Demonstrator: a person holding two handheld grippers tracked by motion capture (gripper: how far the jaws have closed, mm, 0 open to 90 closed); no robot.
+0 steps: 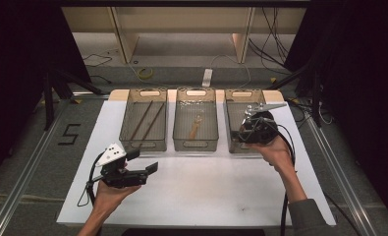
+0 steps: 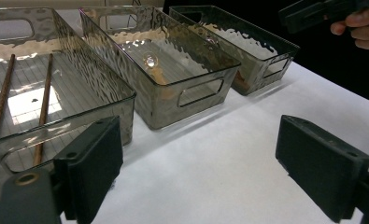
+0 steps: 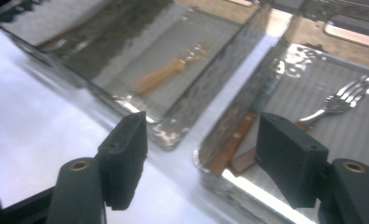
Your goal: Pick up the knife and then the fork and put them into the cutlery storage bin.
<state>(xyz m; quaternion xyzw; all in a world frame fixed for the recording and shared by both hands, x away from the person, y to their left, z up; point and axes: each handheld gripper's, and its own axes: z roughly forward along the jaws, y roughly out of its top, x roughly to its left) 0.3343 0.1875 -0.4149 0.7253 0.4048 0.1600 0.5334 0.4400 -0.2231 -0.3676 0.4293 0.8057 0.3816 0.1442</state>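
Three smoky clear bins stand in a row on the white table [image 1: 206, 191]. Two brown chopsticks [image 1: 147, 120] [image 2: 44, 102] lie in the left bin [image 1: 143, 146]. The middle bin [image 1: 195, 145] holds a wooden-handled utensil [image 3: 166, 74]. In the right bin [image 1: 233, 147] lie a wooden-handled knife [image 3: 233, 140] and a steel fork [image 3: 345, 95]. My left gripper [image 1: 143, 161] [image 2: 201, 149] rests low near the left bin's front corner, open and empty. My right gripper [image 1: 245, 129] [image 3: 201, 149] hovers over the right bin's near end, open, nothing between its jaws.
The bins sit along the table's far edge, close together. Bare white table stretches in front of them between my two hands. The other hand and its gripper [image 2: 313, 11] show far off in the left gripper view. Cables trail from both grippers.
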